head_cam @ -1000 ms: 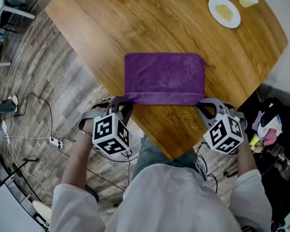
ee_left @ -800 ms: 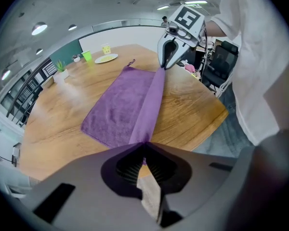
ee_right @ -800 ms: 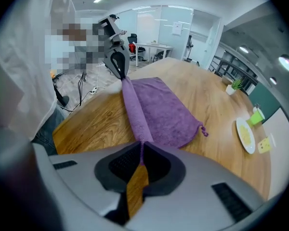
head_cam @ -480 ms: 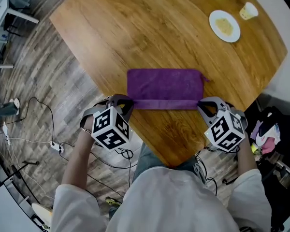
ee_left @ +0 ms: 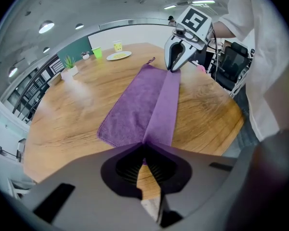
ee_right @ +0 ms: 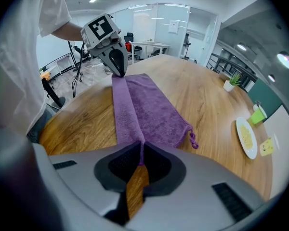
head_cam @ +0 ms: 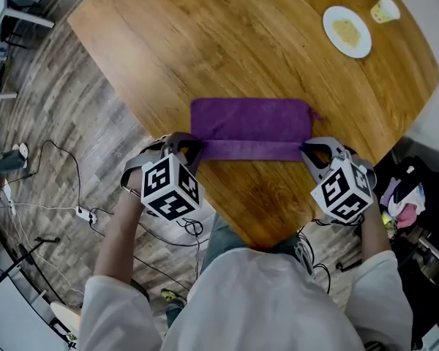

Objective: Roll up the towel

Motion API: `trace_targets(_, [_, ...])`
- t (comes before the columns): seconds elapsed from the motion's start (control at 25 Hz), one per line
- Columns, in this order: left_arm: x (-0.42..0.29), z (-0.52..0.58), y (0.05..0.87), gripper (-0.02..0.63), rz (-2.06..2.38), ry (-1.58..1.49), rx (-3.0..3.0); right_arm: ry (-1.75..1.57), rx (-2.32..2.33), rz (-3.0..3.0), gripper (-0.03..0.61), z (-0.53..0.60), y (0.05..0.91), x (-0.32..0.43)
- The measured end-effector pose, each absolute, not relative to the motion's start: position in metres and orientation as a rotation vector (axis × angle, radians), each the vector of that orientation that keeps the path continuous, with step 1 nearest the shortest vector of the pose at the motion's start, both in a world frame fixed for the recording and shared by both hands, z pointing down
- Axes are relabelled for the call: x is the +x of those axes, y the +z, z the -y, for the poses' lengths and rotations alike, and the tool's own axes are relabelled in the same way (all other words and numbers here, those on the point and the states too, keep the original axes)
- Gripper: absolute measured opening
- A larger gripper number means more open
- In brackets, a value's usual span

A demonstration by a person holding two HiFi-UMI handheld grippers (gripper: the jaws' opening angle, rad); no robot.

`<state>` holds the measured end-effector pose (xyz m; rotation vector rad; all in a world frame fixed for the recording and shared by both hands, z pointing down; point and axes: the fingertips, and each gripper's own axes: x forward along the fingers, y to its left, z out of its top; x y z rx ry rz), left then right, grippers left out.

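Towel of soft purple cloth (head_cam: 250, 119) lies on the brown wooden worktop (head_cam: 227, 35), just past the fingers. The left gripper (head_cam: 192, 146) and right gripper (head_cam: 307, 151) are clamped on its near fold, which has moved farther over the flat part. The rolling looks only just begun.

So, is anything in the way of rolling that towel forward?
Nothing visible. The left tool and right tool pinch the folded near edge of the towel; the table beyond is bare, with the plate far off at the right.

Wooden table (head_cam: 241, 42) on plank floor (head_cam: 80, 123)
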<state>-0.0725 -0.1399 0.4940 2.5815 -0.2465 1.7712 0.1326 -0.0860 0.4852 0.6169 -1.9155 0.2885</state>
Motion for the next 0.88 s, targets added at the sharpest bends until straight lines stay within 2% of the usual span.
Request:
trace_targets(0.56, [-0.092, 0.125, 0.459, 0.061, 0.301, 1.744, 2.65, 0.23, 0.672, 1.938, 0.066, 0.071, 0.454, 0.131])
trace_targets(0.88, [-0.081, 0.098, 0.483, 0.061, 0.171, 1.861, 2.681, 0.147, 0.562, 1.873, 0.069, 0.05, 0.475, 0.122])
